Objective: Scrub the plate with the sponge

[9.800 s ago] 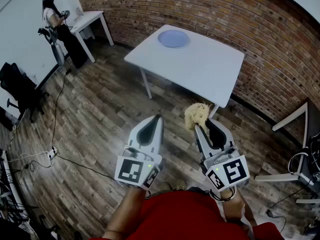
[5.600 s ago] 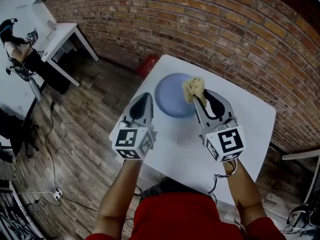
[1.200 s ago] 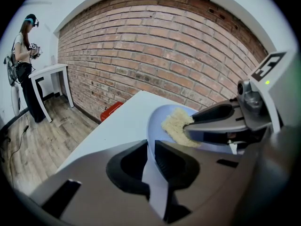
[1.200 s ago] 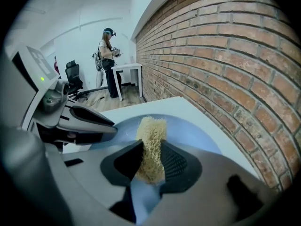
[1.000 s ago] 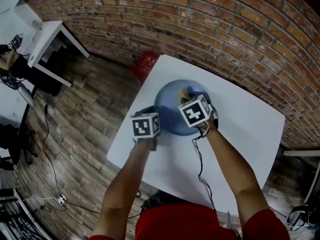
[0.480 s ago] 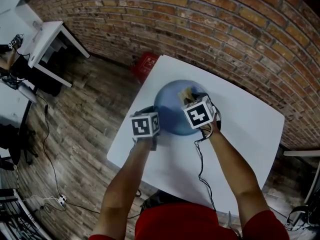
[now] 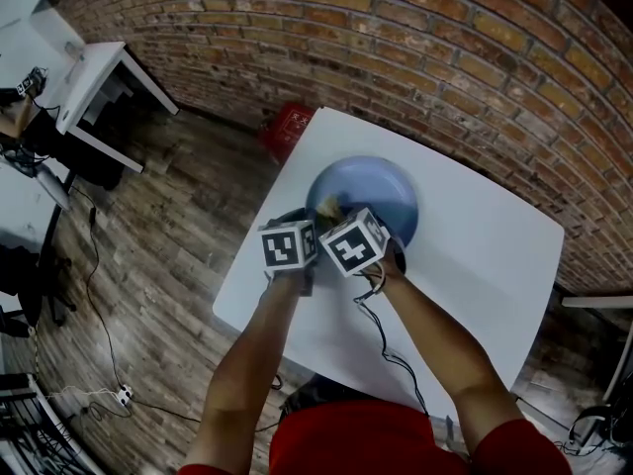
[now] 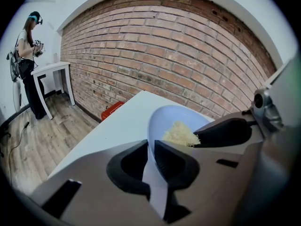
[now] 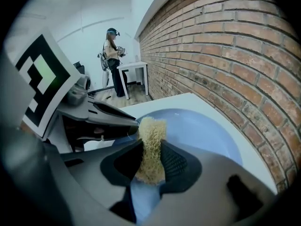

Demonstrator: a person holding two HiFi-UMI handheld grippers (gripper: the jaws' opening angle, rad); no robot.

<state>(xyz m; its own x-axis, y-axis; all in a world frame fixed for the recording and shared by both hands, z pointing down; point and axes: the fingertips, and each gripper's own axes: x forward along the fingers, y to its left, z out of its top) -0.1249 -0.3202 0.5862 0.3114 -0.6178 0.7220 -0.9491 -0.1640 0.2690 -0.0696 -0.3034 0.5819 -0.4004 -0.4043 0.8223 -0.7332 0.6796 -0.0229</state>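
Pinning the plate [image 7: 388,191] by its near-left rim, your left gripper [image 8: 149,147] fingers clamp narrow on it, likely so it can't slide on the tabletop [image 7: 475,265]. Your right gripper [image 9: 151,157] fingers squeeze the sponge [image 9: 152,126], its tip on the plate's near-left side for scrubbing.

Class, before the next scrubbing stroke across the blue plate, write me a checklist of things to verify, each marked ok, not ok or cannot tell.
1. The sponge is clamped in the right gripper: ok.
2. The left gripper is shut on the rim of the plate: ok.
3. The sponge touches the plate's inside: ok.
4. The plate lies flat on the table: cannot tell, the grippers hide its near side.
5. The plate's far half is free for the stroke: ok.
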